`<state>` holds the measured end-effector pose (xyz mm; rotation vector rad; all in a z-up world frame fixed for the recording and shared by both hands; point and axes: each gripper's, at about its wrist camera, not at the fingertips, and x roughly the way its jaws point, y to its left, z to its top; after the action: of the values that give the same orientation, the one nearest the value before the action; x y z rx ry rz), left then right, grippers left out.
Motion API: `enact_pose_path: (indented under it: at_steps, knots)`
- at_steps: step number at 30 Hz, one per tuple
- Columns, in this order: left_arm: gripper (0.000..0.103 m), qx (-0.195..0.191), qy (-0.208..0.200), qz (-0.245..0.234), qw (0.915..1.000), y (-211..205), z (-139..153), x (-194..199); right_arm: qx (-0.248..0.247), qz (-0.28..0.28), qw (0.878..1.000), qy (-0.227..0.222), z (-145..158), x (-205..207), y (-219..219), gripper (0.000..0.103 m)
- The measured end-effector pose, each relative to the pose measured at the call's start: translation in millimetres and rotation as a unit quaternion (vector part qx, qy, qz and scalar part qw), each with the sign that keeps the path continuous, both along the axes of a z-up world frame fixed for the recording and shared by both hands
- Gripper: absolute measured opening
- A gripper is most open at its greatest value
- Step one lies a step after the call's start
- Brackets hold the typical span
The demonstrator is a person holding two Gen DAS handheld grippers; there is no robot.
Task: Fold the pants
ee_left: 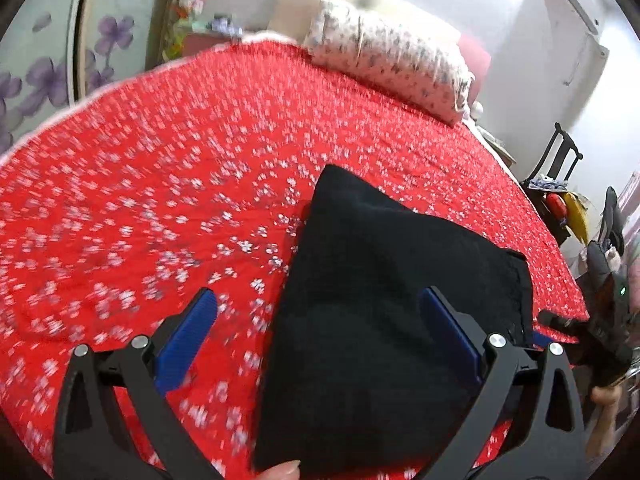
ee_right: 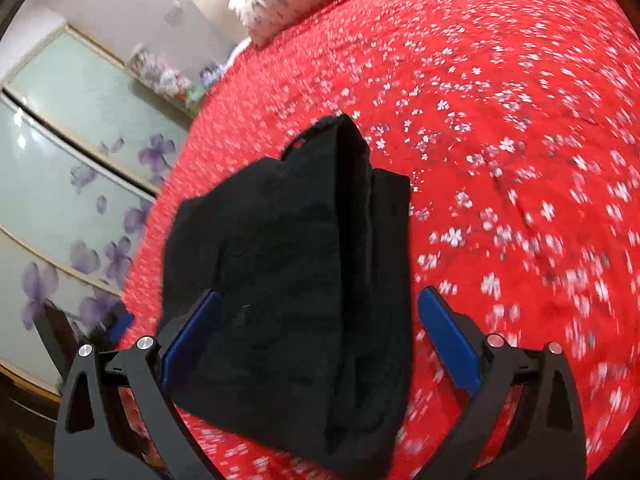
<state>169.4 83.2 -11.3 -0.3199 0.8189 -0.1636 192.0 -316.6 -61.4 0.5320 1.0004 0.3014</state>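
The black pants (ee_left: pixel 372 320) lie folded into a compact stack on the red flowered bedspread (ee_left: pixel 160 200). In the right wrist view the pants (ee_right: pixel 296 280) show several layers with a fold ridge running away from me. My left gripper (ee_left: pixel 320 336) is open, its blue pads wide apart, one over the bedspread and one over the pants. My right gripper (ee_right: pixel 320 336) is open above the stack and holds nothing. The right gripper also shows at the right edge of the left wrist view (ee_left: pixel 600 320).
A flowered pillow (ee_left: pixel 392 60) lies at the head of the bed. A wardrobe with purple flower panels (ee_right: pixel 72 184) stands along one side. A chair with clutter (ee_left: pixel 560 184) and a white cabinet (ee_left: pixel 560 32) stand on the other side.
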Motion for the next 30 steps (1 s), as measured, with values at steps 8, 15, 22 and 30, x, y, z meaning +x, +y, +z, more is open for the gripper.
enact_pose_path:
  at_steps: [8, 15, 22, 30]
  knots:
    - [0.101, -0.097, 0.080, -0.038, 0.9913, 12.6, -37.7, 40.1, -0.014, 0.062, 0.998, -0.007, -1.1, 2.2, 10.4, 0.089]
    - [0.101, -0.125, 0.098, -0.070, 0.9849, 12.2, -51.3, 47.0, 0.003, 0.071, 0.997, -0.022, 4.5, 0.1, 12.2, 0.084]
    - [0.101, -0.152, 0.105, -0.105, 0.9771, 1.5, -55.4, 48.7, 0.000, 0.087, 0.996, -0.005, -1.8, -0.3, 14.2, 0.082]
    - [0.101, -0.173, 0.108, -0.114, 0.9723, 0.3, -57.7, 52.9, 0.043, 0.102, 0.993, -0.042, 15.0, -3.9, 12.7, 0.060]
